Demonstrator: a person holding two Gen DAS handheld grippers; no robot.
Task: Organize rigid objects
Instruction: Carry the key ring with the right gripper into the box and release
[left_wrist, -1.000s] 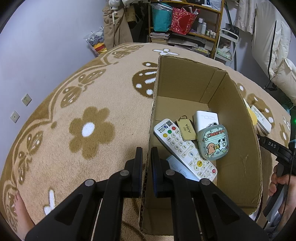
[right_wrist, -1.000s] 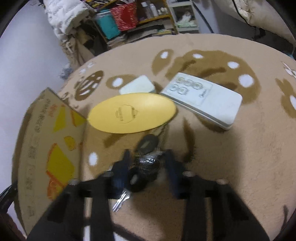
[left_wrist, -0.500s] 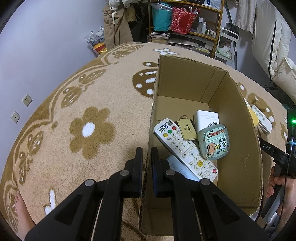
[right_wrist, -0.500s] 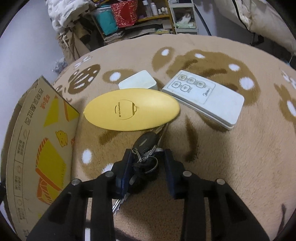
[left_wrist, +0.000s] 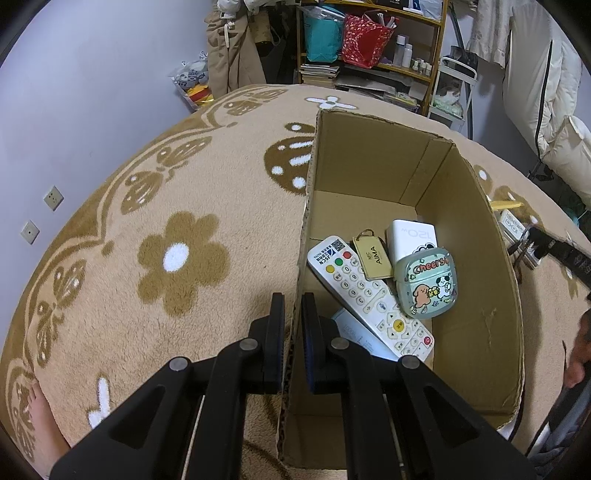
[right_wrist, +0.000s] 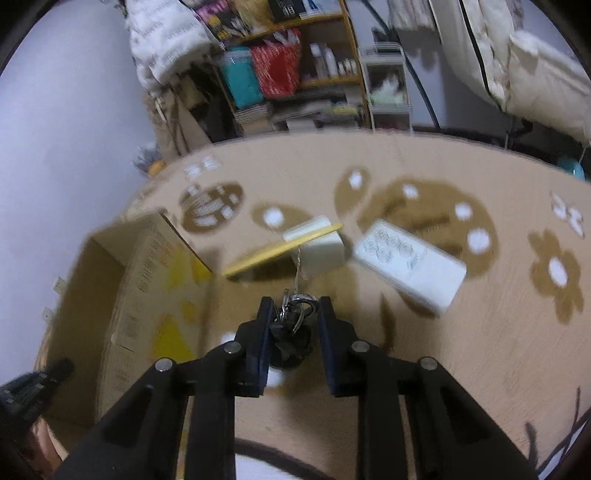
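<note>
- Left wrist view: left gripper (left_wrist: 293, 321) clamped on the near left wall of the cardboard box (left_wrist: 506, 332), one finger outside, one inside.
- Inside the box, on its floor: white remote (left_wrist: 365, 295) lying diagonally; brass key tag (left_wrist: 372, 257) resting on its upper end; white power bank (left_wrist: 412, 238) behind; cartoon-printed case (left_wrist: 426, 284) leaning against remote and power bank.
- Outside the box: patterned beige carpet (left_wrist: 177, 258); bare foot (left_wrist: 40, 413) at the lower left edge; cluttered shelf (left_wrist: 369, 44) at the back wall.
- Right wrist view, blurred: right gripper (right_wrist: 295, 317) closed on the key bunch (right_wrist: 293, 325), held clear above the carpet; one key hanging down in front of the fingers.
- Beyond the fingers: yellow oval case (right_wrist: 280, 247), seen edge-on, just in front of a small white box (right_wrist: 319, 245); flat white remote (right_wrist: 410, 266) to their right, apart.
- Cardboard box at the left, open top visible; left gripper tip in the lower left corner.
</note>
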